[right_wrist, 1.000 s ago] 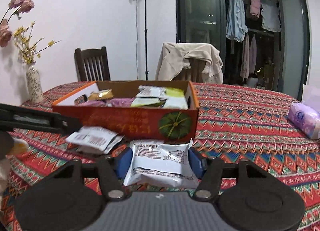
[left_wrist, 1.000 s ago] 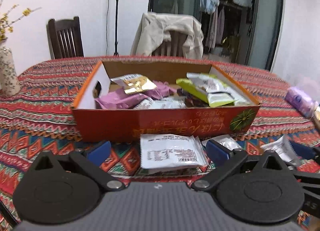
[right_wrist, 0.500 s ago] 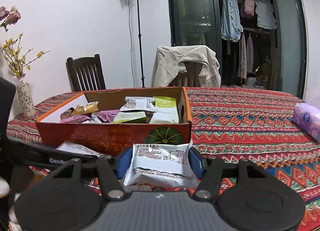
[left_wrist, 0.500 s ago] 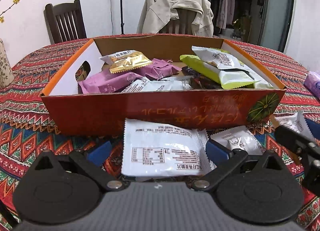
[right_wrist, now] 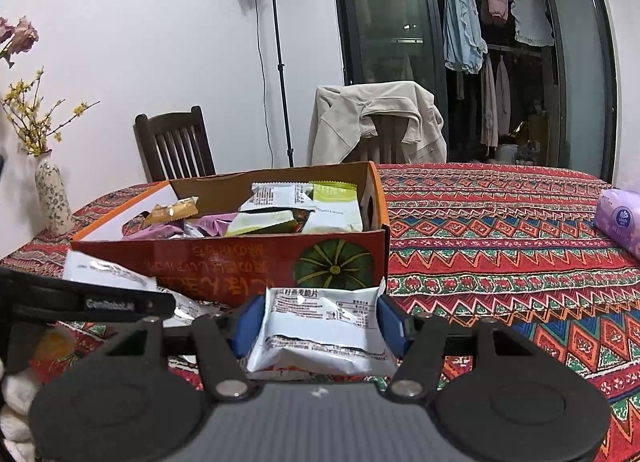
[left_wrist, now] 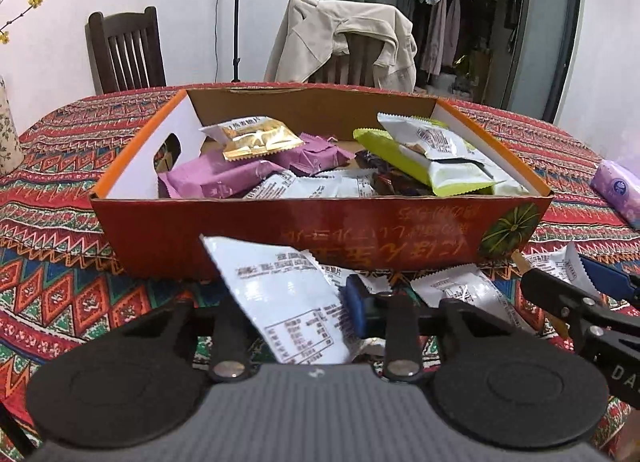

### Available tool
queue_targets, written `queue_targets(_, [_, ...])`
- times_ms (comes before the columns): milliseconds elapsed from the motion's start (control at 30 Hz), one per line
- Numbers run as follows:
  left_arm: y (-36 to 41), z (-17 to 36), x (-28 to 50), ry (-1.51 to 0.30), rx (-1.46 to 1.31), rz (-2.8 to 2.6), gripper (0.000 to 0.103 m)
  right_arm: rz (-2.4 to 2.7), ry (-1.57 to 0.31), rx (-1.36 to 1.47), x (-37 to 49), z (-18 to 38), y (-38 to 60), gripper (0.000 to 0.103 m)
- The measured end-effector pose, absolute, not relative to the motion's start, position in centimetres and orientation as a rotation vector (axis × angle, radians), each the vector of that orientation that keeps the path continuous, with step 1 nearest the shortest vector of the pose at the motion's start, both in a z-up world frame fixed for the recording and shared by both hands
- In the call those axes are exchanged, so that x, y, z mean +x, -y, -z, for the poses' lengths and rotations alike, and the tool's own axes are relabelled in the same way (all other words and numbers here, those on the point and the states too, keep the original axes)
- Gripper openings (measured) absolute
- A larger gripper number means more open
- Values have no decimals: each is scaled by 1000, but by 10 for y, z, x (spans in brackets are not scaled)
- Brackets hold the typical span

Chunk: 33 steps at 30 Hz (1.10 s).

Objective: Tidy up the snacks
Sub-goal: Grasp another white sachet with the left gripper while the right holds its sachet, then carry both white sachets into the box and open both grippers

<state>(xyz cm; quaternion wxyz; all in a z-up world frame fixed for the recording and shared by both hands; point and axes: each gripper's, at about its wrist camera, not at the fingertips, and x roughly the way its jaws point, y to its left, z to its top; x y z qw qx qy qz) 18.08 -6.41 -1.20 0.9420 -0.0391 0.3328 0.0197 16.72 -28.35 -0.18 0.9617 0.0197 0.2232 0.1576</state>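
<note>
Room: white walls, dark glass doors with clothes hanging behind, a lamp stand [right_wrist: 276, 62], two wooden chairs, one draped with a beige jacket [left_wrist: 340, 42].

Surface: round table under a red patterned tablecloth [right_wrist: 500, 230]. A floral vase [right_wrist: 52, 198] with yellow sprigs stands at its left edge; a purple tissue pack [right_wrist: 618, 220] lies at its right.

Container: orange cardboard box [left_wrist: 320, 226], open-topped, mid-table, pumpkin printed on its near wall. It holds a gold packet [left_wrist: 256, 138], purple packets [left_wrist: 224, 178], green-and-white packets [left_wrist: 432, 154] and other wrappers, loosely heaped.

Loose stock: several white snack packets on the cloth just before the box's near wall.

Left gripper [left_wrist: 288, 302]: jaws closing around a white snack packet [left_wrist: 280, 302], which stands tilted, one corner raised against the box wall. The right blue pad touches the packet's edge; the left pad is hidden behind it.

Right gripper [right_wrist: 318, 322]: jaws clamped on a second white snack packet [right_wrist: 320, 326], both blue pads pressing its sides, the packet buckled between them, just before the box.

Step in hand, as judged: picking loose packets for transfer into the box. Next move calls for lifting each packet clear of the near wall, carrying it over the rim, and releasing onto the heap. The left grip looks off-centre and may need firming first.
</note>
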Motion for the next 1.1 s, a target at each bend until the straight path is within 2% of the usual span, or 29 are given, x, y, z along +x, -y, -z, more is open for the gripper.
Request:
queue_targets(533, [56,-22,143,-545,-83,21,12,-328,-398,7,144,-15,278,61])
queue_targets(1100, [41,-70,120,-397,-117,72,12,-336,-347,-13,132,-36,271,62])
